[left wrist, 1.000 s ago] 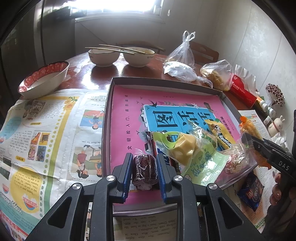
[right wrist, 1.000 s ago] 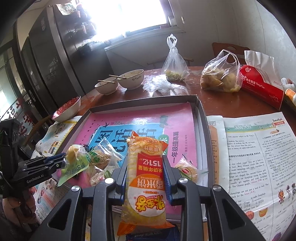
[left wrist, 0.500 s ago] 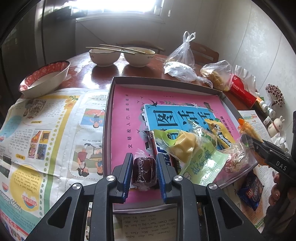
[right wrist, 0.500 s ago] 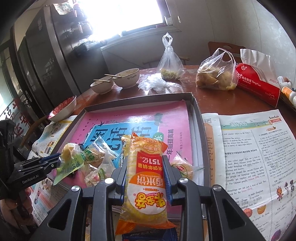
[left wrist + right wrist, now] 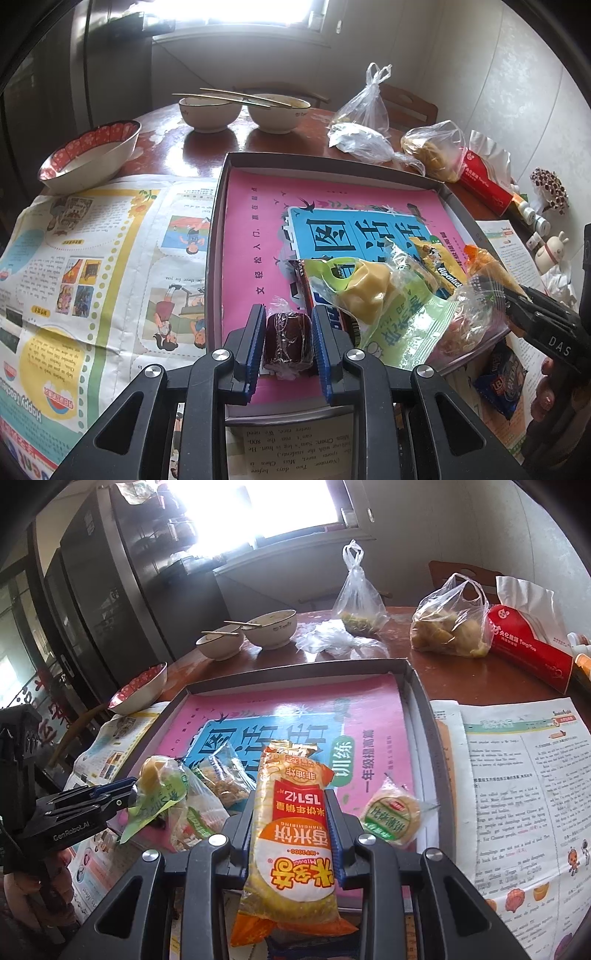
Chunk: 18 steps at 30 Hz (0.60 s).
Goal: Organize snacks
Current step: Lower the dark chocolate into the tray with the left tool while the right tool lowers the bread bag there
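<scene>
At a cluttered desk, the left claw (image 5: 288, 341) is clenched on a small dark cake in clear wrap (image 5: 287, 341), held low over the near edge of the shallow tray (image 5: 218, 236), while the right claw (image 5: 291, 834) grips a long yellow-and-red rice cracker pack (image 5: 291, 834) around its middle, the pack's far end reaching over the tray's pink lining (image 5: 291, 709). Just beyond the claws a loose heap of snacks, among them a green-printed bag (image 5: 402, 321) and a round wrapped biscuit (image 5: 391, 816), crowds the tray's near half; one blue packet (image 5: 498, 380) lies outside it on the newspaper (image 5: 92, 258). The far half of the tray is bare. To place both pieces well, each probably wants carrying past the heap to that open stretch, set flat and apart before the pads let go, the long pack lowered level so it does not tip onto its neighbours. Farther back stand bowls with chopsticks (image 5: 243, 110) and knotted plastic bags (image 5: 448, 624).
</scene>
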Tool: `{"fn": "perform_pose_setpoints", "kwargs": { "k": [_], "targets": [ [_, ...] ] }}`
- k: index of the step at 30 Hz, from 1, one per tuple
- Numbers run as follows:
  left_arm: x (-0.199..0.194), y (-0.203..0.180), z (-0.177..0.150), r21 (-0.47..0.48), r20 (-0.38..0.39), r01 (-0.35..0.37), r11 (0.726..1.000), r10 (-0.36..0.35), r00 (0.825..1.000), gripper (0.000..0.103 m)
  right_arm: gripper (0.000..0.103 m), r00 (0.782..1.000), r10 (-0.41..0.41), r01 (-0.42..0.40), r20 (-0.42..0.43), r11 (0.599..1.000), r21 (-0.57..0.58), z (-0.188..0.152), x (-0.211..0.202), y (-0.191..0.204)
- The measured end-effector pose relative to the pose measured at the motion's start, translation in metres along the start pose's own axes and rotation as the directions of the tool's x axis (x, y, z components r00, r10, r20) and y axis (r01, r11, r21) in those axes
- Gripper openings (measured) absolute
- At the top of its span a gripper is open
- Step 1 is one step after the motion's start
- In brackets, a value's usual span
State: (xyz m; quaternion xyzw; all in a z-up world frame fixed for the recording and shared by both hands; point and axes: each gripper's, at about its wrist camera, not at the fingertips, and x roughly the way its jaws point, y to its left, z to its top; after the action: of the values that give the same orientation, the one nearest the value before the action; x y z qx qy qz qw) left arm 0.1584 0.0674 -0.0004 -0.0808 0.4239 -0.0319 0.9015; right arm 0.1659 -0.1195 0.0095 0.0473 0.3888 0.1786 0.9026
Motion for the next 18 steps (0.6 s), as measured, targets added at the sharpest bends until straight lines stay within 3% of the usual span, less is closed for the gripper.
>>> {"fn": "perform_pose_setpoints", "kwargs": {
  "k": [10,18],
  "targets": [
    [-0.0004,0.0017,0.0003,-0.011,-0.001,0.010,1.000,-0.010,1.000,0.026,0.033,0.999,0.035,-0.035,0.004,0.999,0.008,-0.0008,-0.0014,0.0013],
    [-0.0015,0.0022,0.0004,-0.018,-0.004,0.016,1.000,-0.016,1.000,0.026,0.042,0.999,0.036,-0.036,0.011,0.999,0.013,-0.0004,-0.0049,0.0014]
  ]
}}
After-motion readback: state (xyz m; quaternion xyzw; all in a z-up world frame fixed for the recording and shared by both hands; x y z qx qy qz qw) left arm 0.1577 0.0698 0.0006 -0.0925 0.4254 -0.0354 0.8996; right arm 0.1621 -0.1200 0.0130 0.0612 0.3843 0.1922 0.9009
